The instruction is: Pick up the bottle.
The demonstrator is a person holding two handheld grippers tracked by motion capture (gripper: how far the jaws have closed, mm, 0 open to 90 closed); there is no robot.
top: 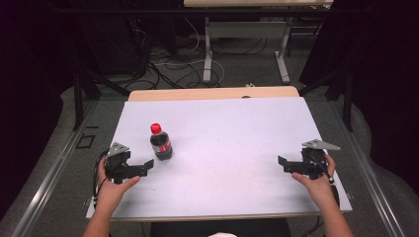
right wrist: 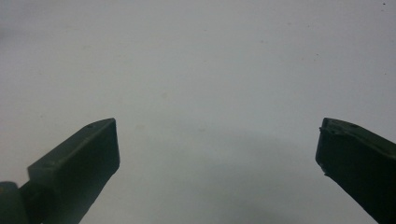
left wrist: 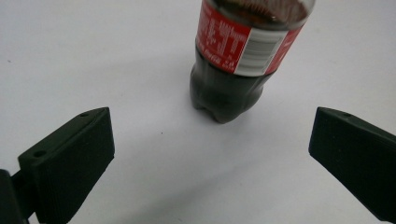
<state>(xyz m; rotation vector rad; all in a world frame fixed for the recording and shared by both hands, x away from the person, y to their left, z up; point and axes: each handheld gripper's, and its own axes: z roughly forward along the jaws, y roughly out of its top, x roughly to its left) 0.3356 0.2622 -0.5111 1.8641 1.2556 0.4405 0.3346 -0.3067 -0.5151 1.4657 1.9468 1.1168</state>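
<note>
Left gripper (top: 143,168) jaws wide apart, nothing between them, cola bottle (top: 161,142) upright on the white table (top: 222,148) just ahead of the jaw tips, slightly toward the right jaw, not touching; right gripper (top: 283,164) jaws also wide apart over bare table, well apart from bottle.

I'm looking at a white table (top: 237,148) standing on grey floor (top: 59,173); cables (top: 168,64) are lying beyond it, beneath another desk (top: 247,29), darkness surrounding.
</note>
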